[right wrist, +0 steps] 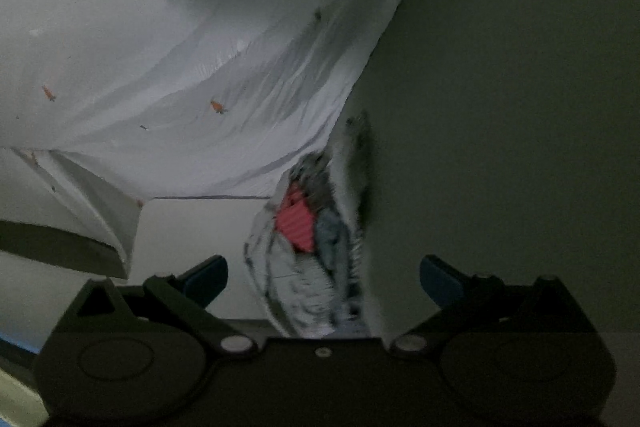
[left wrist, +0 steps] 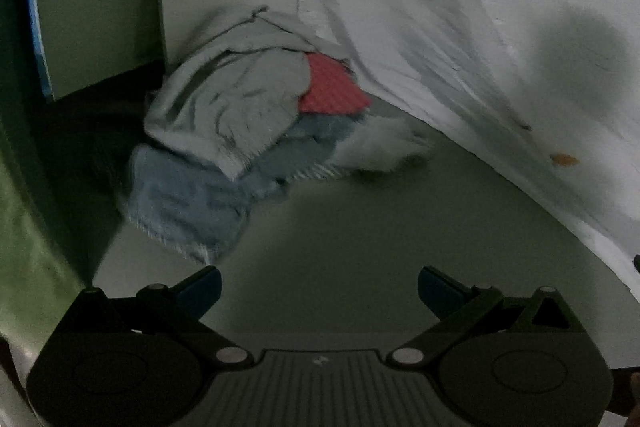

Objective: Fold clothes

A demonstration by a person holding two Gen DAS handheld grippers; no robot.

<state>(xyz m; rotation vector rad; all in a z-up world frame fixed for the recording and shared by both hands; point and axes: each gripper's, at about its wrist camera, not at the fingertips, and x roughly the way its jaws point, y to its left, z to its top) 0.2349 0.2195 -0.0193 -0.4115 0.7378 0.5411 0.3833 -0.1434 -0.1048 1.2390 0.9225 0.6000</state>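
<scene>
Blurred clothes pile [left wrist: 240,131]; both claws empty, spread.

Free room: bare pale surface [left wrist: 340,227] ahead of both grippers.
Obstacles: crumpled pile of grey, red and blue cloths [left wrist: 240,131] at far corner; draped white patterned sheet [left wrist: 460,39] alongside.

You are working in dim light over a pale, plain surface [left wrist: 340,227] that looks greenish grey. A white sheet with small orange marks [left wrist: 460,39] drapes along its far side, a round shadow [left wrist: 576,63] falling on it. A green wall [left wrist: 24,227] with a blue strip [left wrist: 36,7] stands at the left.
</scene>
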